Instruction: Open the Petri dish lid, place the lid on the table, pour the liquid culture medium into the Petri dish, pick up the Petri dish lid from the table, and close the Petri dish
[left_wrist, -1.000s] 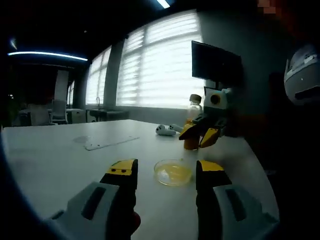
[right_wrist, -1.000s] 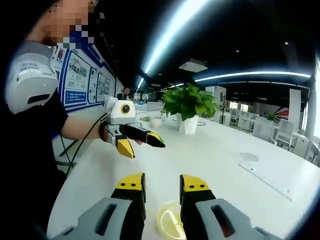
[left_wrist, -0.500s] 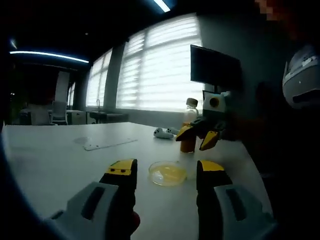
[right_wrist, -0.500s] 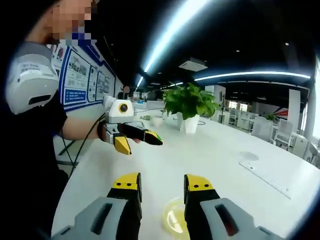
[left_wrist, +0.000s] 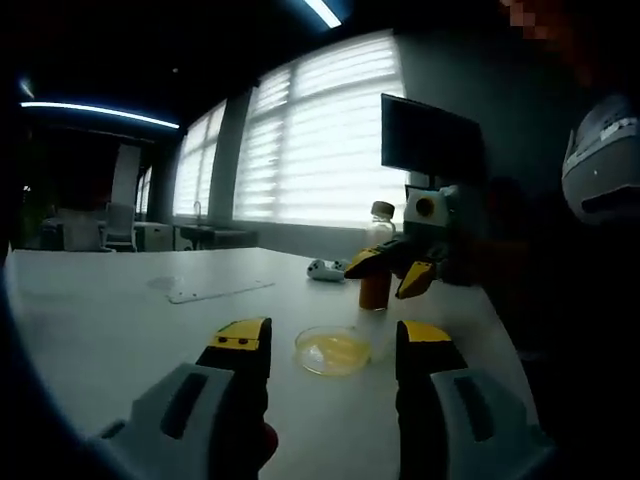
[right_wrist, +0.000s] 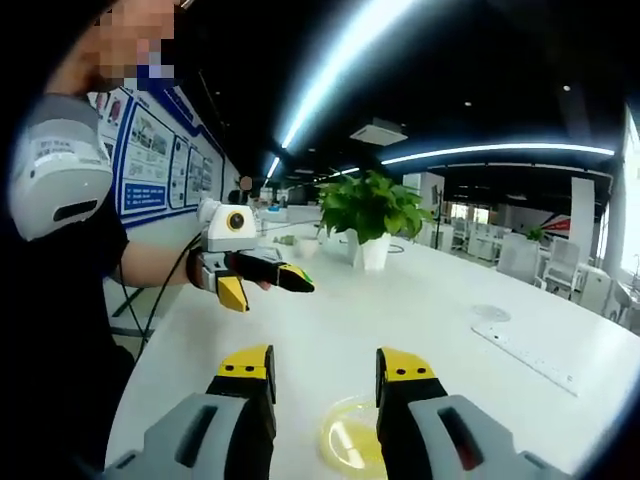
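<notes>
Flanking Petri dish (left_wrist: 333, 351): both jaws apart, table (left_wrist: 120, 320) margin around.

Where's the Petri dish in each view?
Left gripper view: Petri dish lies on the table, low centre, between the left gripper fingers.
Right gripper view: dish at the bottom centre, between the right gripper fingers.
Shared landmark: the flat strip on the table.
</notes>
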